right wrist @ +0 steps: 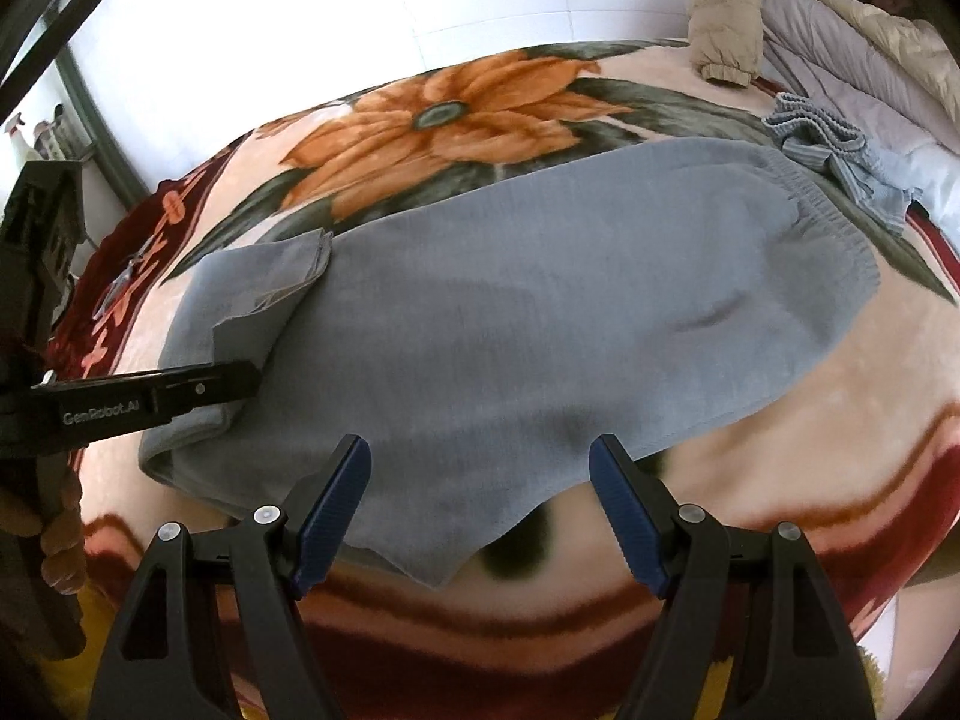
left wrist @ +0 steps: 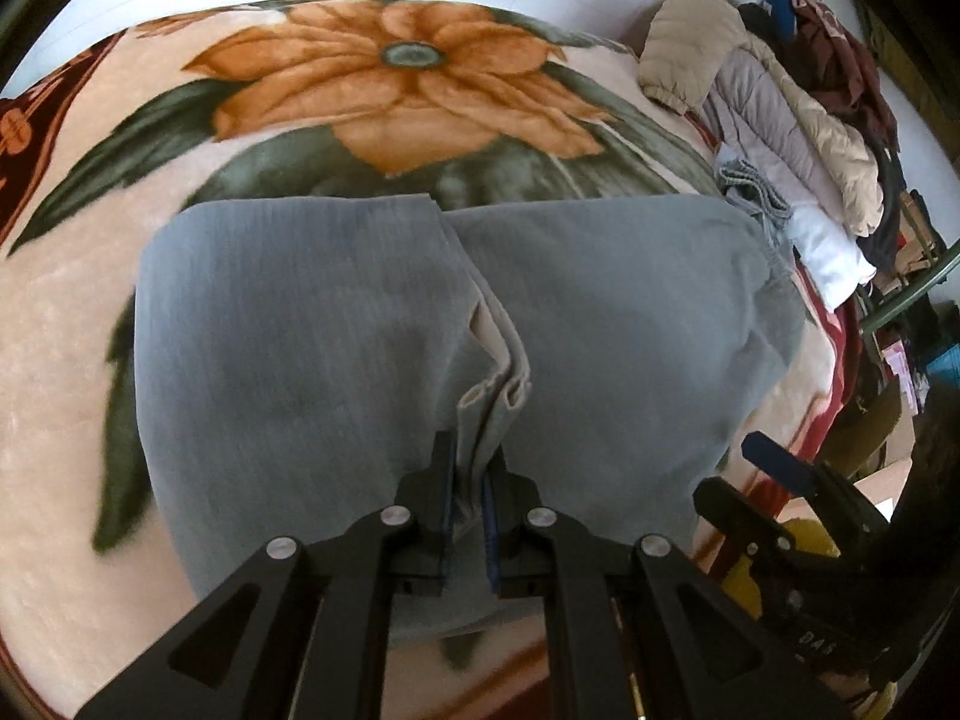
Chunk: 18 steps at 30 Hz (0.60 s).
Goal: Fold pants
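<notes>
The grey pants (right wrist: 510,324) lie flat across the flowered blanket (right wrist: 432,114) on the bed, waistband toward two o'clock from the right-hand camera and the leg ends doubled back toward nine o'clock. The left gripper (left wrist: 467,480) is clenched on the cuff hems (left wrist: 495,396), the pale inner edges bunched between its pads, and it carries that end over the rest of the cloth. Seen from the right wrist, the left tool comes in from nine o'clock with the folded cuff draped just beyond its tip. The right gripper (right wrist: 480,510) hangs with its jaws spread wide, holding nothing, just above the near edge of the pants at six o'clock. To do this fold well, I'd judge the left hand should lay the cuffs down square toward the waistband at two o'clock, keeping both hems stacked and not twisted, and only let go once the cloth rests flat. The right hand looks well placed to pin or smooth the near edge so the lower layer does not drag along. The pile of jackets (left wrist: 780,96) at one o'clock sits well clear of the work.
</notes>
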Tool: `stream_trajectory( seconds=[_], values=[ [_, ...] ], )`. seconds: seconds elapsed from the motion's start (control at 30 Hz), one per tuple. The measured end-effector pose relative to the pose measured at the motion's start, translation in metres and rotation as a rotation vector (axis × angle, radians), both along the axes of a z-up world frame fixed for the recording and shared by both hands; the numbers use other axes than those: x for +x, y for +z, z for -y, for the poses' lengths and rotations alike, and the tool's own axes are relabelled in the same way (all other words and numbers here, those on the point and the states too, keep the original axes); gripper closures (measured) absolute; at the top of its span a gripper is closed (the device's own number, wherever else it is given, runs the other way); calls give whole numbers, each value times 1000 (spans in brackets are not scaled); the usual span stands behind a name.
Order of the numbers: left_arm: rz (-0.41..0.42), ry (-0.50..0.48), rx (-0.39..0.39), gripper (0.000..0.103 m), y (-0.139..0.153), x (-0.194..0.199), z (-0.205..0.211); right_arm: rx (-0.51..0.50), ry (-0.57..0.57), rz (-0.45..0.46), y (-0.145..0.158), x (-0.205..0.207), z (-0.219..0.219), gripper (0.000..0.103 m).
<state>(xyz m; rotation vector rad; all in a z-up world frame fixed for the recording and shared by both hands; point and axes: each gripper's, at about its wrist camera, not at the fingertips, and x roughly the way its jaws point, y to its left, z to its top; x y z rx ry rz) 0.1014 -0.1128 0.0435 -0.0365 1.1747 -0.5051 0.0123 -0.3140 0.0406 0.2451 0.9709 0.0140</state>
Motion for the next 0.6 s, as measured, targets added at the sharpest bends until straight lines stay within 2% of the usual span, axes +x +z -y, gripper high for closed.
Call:
stream_trajectory(
  seconds=[0.07,0.13,0.23,0.4,0.5,0.57,0.6],
  values=[
    [-3,-4,-16,94,1,-2,-1,-4,2,2,0,0,-2,25],
    [-16,-16,-50,85,4,-5,-3,-12,3,6,1,0,-4,25],
    [-27,-46,-84,84,10,-15,-6,-21,4,5,3,-1,-6,25],
    [21,-53,-83,77,27,-32,-19,-19,23,17,10,1,-13,25],
    [66,-11,-56,72,34,-33,-36,-26,45,23,14,4,-22,25],
    [87,19,27,72,31,-29,-46,-22,62,22,16,8,-29,25],
    [89,32,40,72,30,-27,-48,-19,70,23,17,10,-33,25]
  ],
)
